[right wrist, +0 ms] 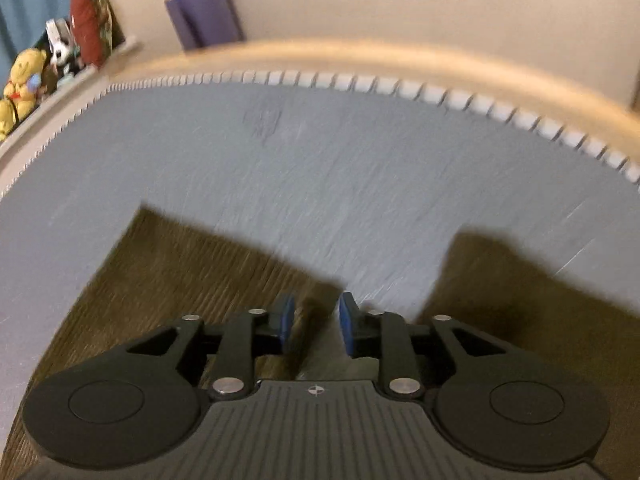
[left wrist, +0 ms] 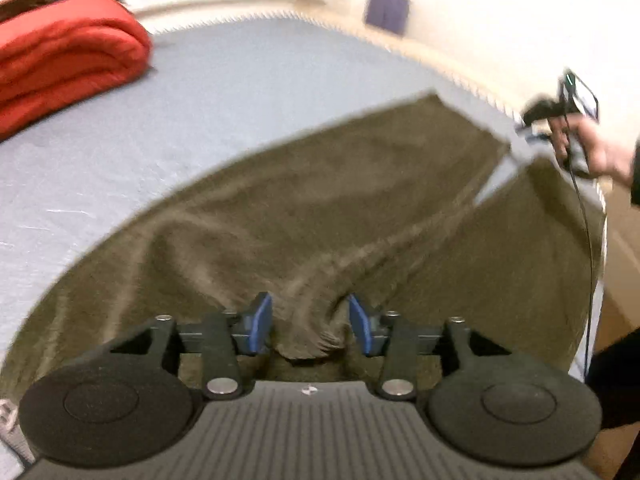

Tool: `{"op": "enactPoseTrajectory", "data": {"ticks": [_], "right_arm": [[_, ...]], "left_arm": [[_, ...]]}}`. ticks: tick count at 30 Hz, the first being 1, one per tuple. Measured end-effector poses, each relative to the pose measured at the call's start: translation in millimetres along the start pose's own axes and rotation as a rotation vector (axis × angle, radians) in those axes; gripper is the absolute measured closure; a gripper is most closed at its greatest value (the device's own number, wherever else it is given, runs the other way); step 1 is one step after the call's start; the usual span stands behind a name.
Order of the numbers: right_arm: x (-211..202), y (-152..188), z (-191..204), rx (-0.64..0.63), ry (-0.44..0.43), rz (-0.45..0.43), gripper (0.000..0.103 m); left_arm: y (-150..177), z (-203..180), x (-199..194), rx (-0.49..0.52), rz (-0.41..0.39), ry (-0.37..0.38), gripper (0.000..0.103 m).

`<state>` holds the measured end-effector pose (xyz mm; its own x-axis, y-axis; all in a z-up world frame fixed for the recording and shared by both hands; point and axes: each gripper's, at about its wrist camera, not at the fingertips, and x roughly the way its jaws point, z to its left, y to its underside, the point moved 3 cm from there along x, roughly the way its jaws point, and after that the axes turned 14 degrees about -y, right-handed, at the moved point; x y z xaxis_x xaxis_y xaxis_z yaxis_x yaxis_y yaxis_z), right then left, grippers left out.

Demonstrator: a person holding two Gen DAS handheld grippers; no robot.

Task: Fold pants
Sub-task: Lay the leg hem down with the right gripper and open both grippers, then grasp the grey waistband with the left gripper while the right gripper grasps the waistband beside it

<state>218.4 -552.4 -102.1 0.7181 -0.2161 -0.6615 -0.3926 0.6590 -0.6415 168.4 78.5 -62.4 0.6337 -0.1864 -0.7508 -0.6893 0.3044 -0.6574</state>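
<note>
Olive-brown pants [left wrist: 320, 208] lie spread on the bed [left wrist: 240, 92] w/ legs parted, left tongs [left wrist: 310, 324] and right tongs [right wrist: 316, 324] both released, apparently after laying them flat for folding.

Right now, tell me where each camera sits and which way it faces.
Left wrist: rides the left claw, angled down along the brown pants on the grey bed sheet; a pinch of cloth stands between its open jaws, and the person's right hand shows far right.
Right wrist: rides the right claw, angled down over the pants' leg ends towards the wall; jaws apart, no hand visible.
Shared: pants, sheet, purple patch on the wall.
</note>
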Motion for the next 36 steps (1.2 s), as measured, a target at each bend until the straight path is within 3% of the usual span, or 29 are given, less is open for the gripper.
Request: {"op": "enactPoseTrajectory", "data": {"ticks": [2,6,12,16,21,24,26,27,29,31,36], "right_arm": [[-28,-8,6,-0.027,-0.017,-0.058,0.075],[-86,-1,44,-0.165,-0.188,-0.150,0.075],[-176,75,124,-0.396,-0.508,-0.148,0.068],[-229,150,172,-0.547,-0.709,-0.068,0.063],[-282,244,218,-0.725,-0.919,0.086,0.061],[-306,293,233,-0.804,-1.021,0.148,0.061],[-323,319,239,-0.855,-1.056,0.187,0.061],[-328,334,244,-0.898,-1.071,0.209,0.061],[-346,356,246,-0.966,-1.106,0.224,0.061],[-355,377,260,-1.030,-1.128,0.252,0.061],[-374,427,254,-1.120,-1.166,0.328,0.061]], "left_arm": [[2,25,-14,-0.072,-0.026,-0.023,0.053],[14,73,-37,-0.204,-0.060,-0.121,0.053],[31,102,-72,-0.314,-0.099,-0.228,0.054],[41,109,-112,-0.403,-0.164,-0.267,0.058],[45,113,-151,-0.478,-0.128,-0.360,0.061],[53,120,-167,-0.515,-0.182,-0.404,0.061],[70,118,-163,-0.521,-0.224,-0.424,0.061],[80,119,-153,-0.506,-0.194,-0.421,0.061],[89,124,-134,-0.484,-0.098,-0.423,0.073],[90,135,-130,-0.465,-0.116,-0.445,0.073],[107,175,-117,-0.602,-0.096,-0.432,0.073]]}}
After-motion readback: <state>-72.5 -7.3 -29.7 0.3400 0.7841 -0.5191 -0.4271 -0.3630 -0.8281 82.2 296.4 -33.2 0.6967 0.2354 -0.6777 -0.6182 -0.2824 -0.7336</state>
